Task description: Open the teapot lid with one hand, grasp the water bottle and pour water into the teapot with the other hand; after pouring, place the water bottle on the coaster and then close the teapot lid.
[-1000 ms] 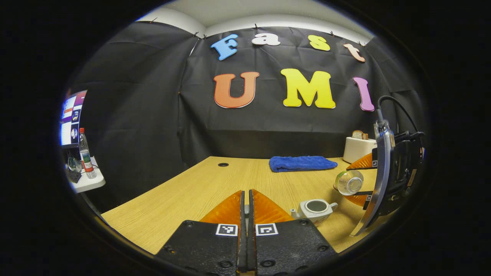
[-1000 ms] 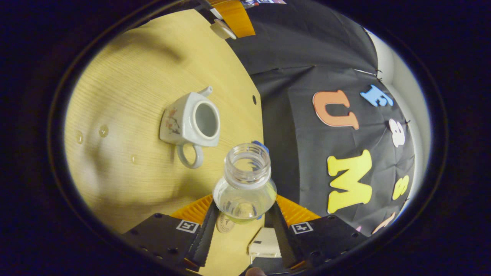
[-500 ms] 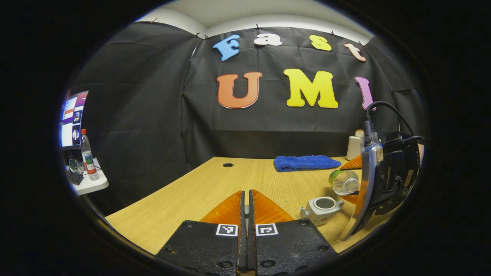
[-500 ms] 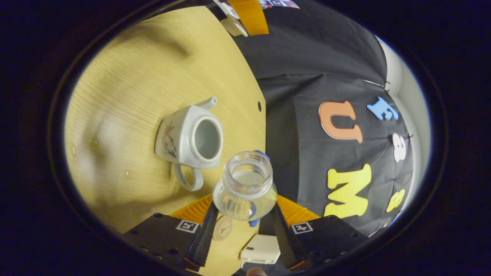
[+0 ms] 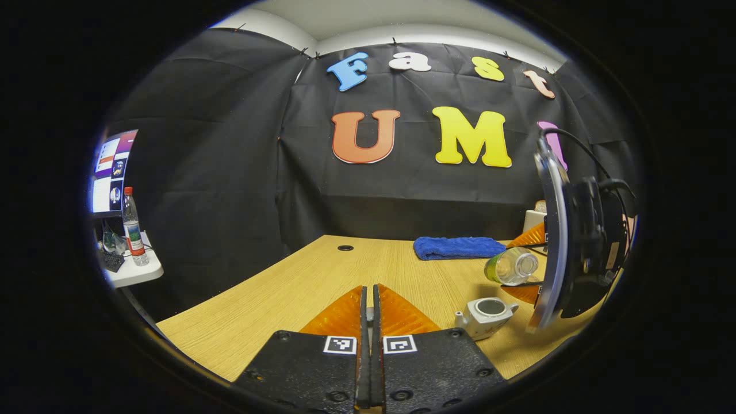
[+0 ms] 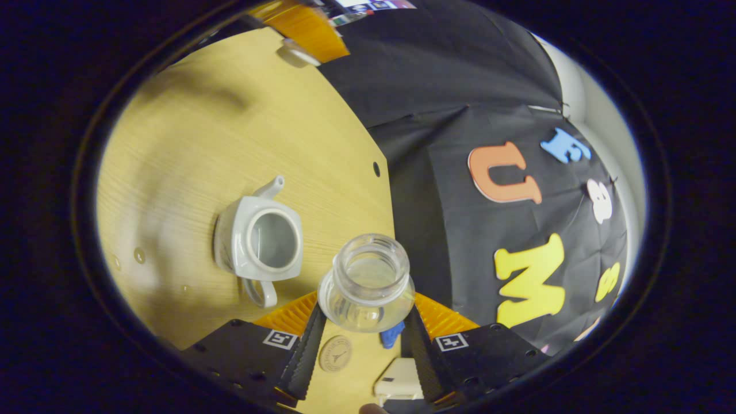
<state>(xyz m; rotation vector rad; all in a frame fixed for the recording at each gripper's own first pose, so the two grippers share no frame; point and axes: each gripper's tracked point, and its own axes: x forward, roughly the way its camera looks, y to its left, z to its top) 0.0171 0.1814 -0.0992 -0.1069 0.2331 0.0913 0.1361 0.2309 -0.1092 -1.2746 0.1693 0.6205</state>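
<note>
On the far left of the left gripper view we see a small side shelf (image 5: pixel 135 270) with a bottle with a red cap (image 5: pixel 133 225) standing on it. In the middle at the bottom is the left claw (image 5: pixel 368 322). Its two fingers are pressed close together with just a thin slit between them. In the right gripper view a small pale piece, maybe the teapot lid (image 6: pixel 298 53), sits at its tips, but it is too blurry for us to be sure.

Next comes the wooden desk (image 5: pixel 299 287). A blue towel (image 5: pixel 457 247) lies at the back. The white teapot (image 5: pixel 486 313) sits open on the desk, with no lid on top.

Just above it, to the right, the right claw (image 6: pixel 365 313) squeezes the water bottle (image 6: pixel 368 282) from both sides. The bottle is tipped over, its open mouth near the teapot. A round coaster (image 6: pixel 335 353) lies on the desk behind the bottle.
</note>
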